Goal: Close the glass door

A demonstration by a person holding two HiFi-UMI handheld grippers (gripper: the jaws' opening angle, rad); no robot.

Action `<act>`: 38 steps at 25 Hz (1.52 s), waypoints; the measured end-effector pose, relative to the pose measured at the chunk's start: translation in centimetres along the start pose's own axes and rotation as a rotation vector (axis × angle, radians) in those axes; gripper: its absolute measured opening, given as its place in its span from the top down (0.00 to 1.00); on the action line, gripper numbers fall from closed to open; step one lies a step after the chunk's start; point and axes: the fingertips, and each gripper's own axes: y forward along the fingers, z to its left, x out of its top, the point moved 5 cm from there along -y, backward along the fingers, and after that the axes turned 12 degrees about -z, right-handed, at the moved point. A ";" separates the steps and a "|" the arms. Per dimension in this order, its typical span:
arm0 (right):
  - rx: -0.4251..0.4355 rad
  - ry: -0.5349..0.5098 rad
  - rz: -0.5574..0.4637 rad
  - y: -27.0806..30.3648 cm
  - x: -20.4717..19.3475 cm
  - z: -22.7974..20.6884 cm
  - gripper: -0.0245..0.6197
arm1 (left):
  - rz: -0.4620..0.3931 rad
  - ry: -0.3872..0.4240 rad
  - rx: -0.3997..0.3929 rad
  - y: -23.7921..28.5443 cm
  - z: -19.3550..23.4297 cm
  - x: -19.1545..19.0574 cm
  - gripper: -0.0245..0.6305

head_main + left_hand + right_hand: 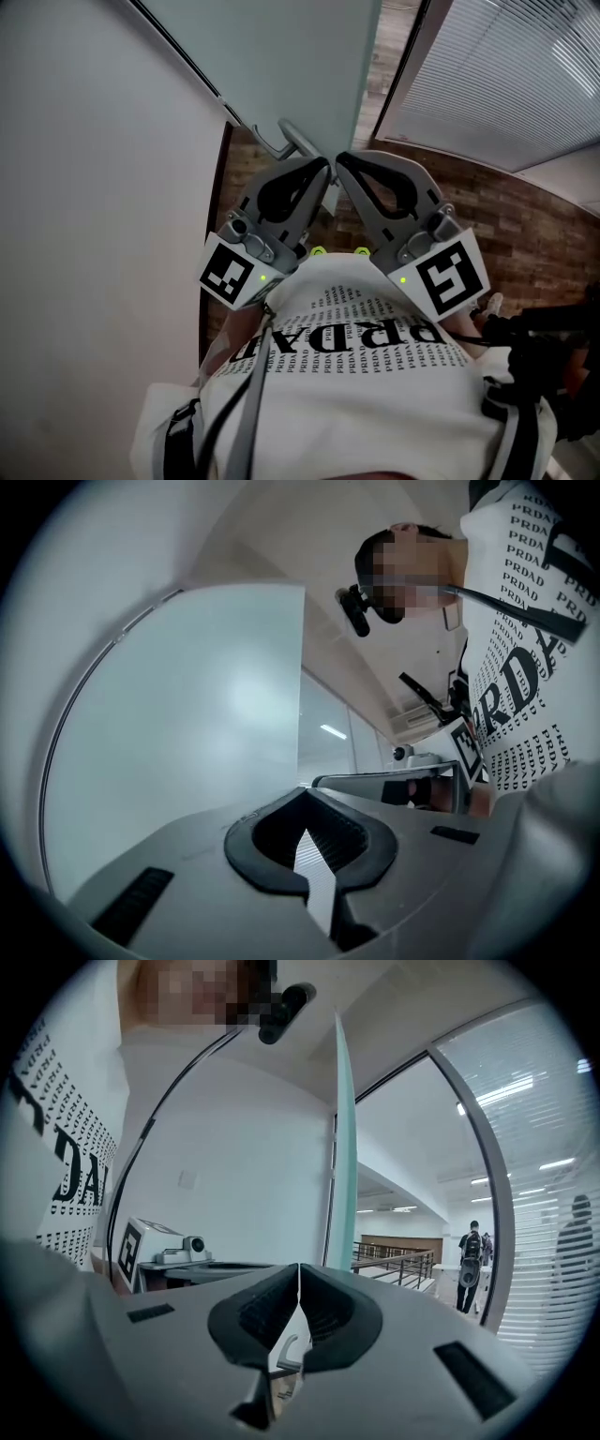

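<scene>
Brick-patterned flooring (525,216) runs between a smooth white wall (94,187) and slatted blinds (506,75). Ahead, the frosted, pale green glass door (281,56) stands ajar, edge-on, with a curved metal handle (295,141) at its lower edge. The left gripper (325,168) and right gripper (340,159), grey with ribbed black pads, are held at the person's chest. Their tips nearly meet just below the handle. Each pair of jaws is pressed together on nothing.
</scene>
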 end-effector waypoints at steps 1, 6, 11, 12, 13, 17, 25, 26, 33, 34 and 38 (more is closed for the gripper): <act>-0.015 -0.017 -0.003 -0.2 0.2 -0.3 0.97 | 0.000 -0.001 0.003 0.0 0.0 -0.1 0.96; -0.066 -0.091 -0.013 -0.7 0.2 -1.8 0.96 | 0.032 -0.011 0.020 -0.7 0.1 -1.5 0.96; -0.108 -0.099 -0.046 -0.3 1.7 -3.5 0.87 | 0.074 -0.018 0.022 -0.1 0.1 -1.3 0.96; -0.097 -0.099 -0.043 -0.2 1.8 -3.7 0.85 | 0.076 -0.019 0.022 0.1 0.1 -1.2 0.96; -0.086 -0.100 -0.039 0.0 1.8 -3.7 0.85 | 0.080 -0.020 0.022 0.1 0.2 -1.3 0.96; -0.065 -0.112 -0.039 0.8 1.4 -3.3 0.85 | 0.095 -0.009 0.021 -0.4 0.3 -1.6 0.96; -0.082 -0.113 -0.009 1.4 1.8 -3.1 0.86 | 0.175 0.085 -0.035 0.3 0.2 -1.7 0.96; -0.082 -0.099 -0.011 1.3 1.7 -3.3 0.86 | 0.177 0.085 -0.039 0.5 0.3 -1.8 0.96; -0.055 -0.080 -0.013 1.4 0.6 -3.4 0.87 | 0.172 0.085 -0.070 1.0 0.2 -2.9 0.96; -0.045 -0.086 -0.010 1.4 0.5 -3.4 0.87 | 0.172 0.090 -0.073 0.9 0.1 -3.0 0.96; 0.004 -0.093 -0.018 1.8 0.6 -3.4 0.87 | 0.166 0.113 -0.041 1.0 0.0 -2.9 0.96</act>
